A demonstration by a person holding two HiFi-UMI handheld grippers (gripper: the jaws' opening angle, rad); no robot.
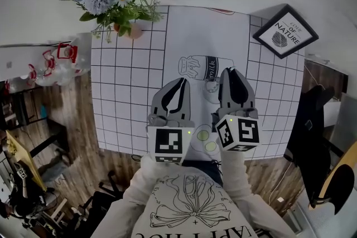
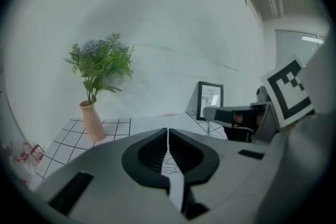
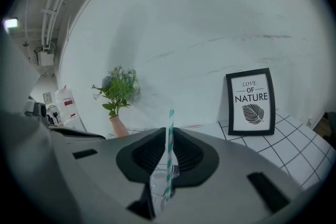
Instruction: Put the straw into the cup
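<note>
A teal-and-white striped straw (image 3: 169,157) stands upright between the jaws of my right gripper (image 3: 170,132), which is shut on it. Low in the gap between those jaws shows a clear glass cup (image 3: 157,189), and the straw's lower end overlaps it. In the head view the cup (image 1: 212,89) stands on the checked mat just left of my right gripper (image 1: 228,72); the straw is not visible there. My left gripper (image 1: 181,82) hovers left of the cup. Its jaws (image 2: 167,131) are shut with nothing between them.
A pink vase of flowers (image 1: 120,0) stands at the back left of the white checked mat (image 1: 128,75). A black-framed "Love of Nature" picture (image 1: 285,32) leans at the back right. A white wall rises behind the table. The table's front edge is near my body.
</note>
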